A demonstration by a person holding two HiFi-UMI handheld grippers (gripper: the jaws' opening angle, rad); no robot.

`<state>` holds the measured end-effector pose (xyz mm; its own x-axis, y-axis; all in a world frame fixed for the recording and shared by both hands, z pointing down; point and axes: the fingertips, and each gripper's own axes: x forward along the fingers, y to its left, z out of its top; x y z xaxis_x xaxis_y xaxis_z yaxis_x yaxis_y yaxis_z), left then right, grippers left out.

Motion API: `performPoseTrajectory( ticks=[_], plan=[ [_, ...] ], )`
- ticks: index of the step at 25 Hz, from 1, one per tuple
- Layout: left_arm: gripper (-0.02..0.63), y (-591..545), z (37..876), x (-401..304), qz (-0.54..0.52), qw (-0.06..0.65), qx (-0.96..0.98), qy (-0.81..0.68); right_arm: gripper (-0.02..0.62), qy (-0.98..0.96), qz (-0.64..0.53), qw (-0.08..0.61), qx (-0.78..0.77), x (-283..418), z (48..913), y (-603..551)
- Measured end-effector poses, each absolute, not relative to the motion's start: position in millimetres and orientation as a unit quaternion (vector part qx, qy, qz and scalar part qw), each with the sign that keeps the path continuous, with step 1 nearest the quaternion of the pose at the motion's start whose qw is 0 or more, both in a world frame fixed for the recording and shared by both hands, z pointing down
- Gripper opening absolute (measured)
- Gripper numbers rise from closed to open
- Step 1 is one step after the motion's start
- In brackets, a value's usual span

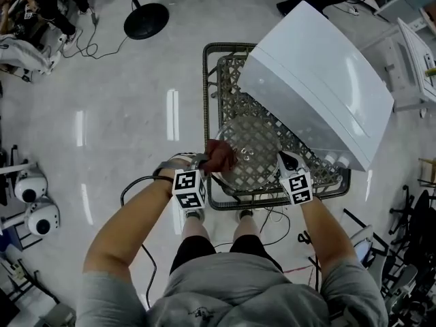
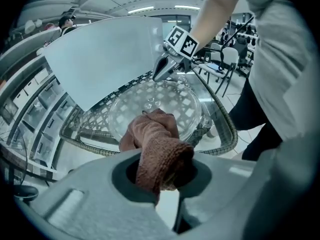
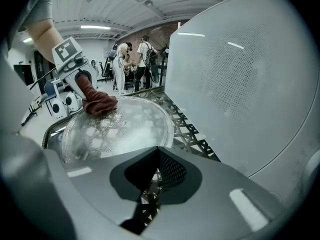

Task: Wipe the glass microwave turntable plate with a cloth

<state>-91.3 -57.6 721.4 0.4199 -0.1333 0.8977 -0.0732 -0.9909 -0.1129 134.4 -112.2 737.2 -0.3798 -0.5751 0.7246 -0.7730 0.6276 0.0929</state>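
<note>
Glass turntable plate (image 1: 253,145), clear with speckled smears, lies flat on wire-mesh stand (image 1: 208,87), front part, just beside white microwave (image 1: 320,80). Left gripper (image 1: 208,161) jaws pinch reddish-brown cloth (image 1: 222,157), bunched against the plate's left rim. Right gripper (image 1: 283,161) jaws closed on the plate's right rim. Microwave crowds the plate's far side.

The bare left arm (image 1: 129,227) and bare right arm (image 1: 327,234) reach up from the bottom of the frame. Left of the middle, the grey left gripper (image 1: 206,161) squeezes a fuzzy brown cloth (image 2: 160,144). Right of the middle, the grey right gripper (image 1: 283,159) pinches the rim of a round clear glass plate (image 3: 125,129).
</note>
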Motion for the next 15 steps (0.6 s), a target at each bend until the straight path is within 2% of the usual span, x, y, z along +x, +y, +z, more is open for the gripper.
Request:
performPoseTrajectory(
  ticks=[3,8,15],
  plan=[
    [0.058,-57,704,-80,-0.516,0.037,-0.853,0.069,0.009,-0.818,0.133,0.379,0.411,131,736,-114],
    [0.058,-38,675,2,-0.464,0.075,-0.882,0.036,0.009,-0.819,0.133,0.379,0.411,130,735,-113],
    [0.058,-17,695,99,-0.44,0.094,-0.893,-0.003,0.009,-0.823,0.132,0.373,0.408,124,732,-114]
  ],
)
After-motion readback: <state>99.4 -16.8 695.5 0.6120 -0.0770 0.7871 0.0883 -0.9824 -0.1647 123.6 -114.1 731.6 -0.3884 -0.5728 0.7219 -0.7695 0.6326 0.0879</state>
